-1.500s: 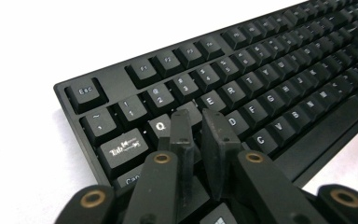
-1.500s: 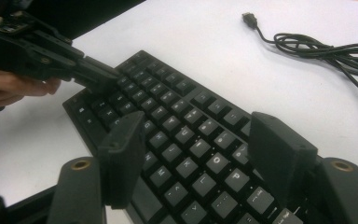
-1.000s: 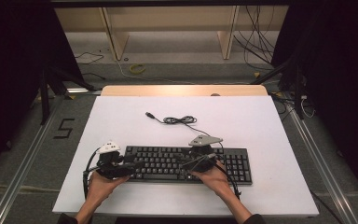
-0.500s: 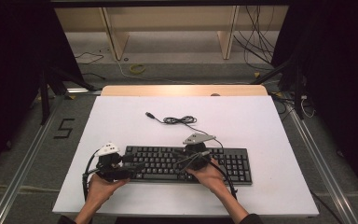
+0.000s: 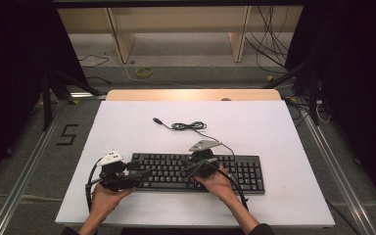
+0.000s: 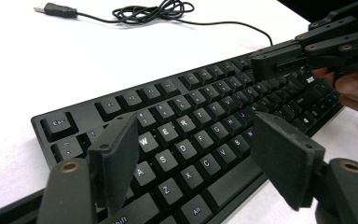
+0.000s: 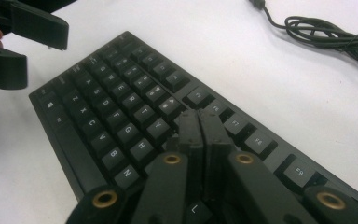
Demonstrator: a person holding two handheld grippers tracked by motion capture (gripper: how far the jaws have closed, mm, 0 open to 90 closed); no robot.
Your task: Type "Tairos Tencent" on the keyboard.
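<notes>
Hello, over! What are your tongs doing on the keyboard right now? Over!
Left tongs open above the letter keys, just opened wider, nothing between. Right tongs just closed, shut over mid keyboard. Coiled cable lies clear behind.

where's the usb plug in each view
High view: usb plug lies on the white table, behind the keyboard, left end of the coiled cable.
Left gripper view: top left corner.
Right gripper view: its tip at the top edge, right of centre.
Shared landmark: the coiled cable.
</notes>
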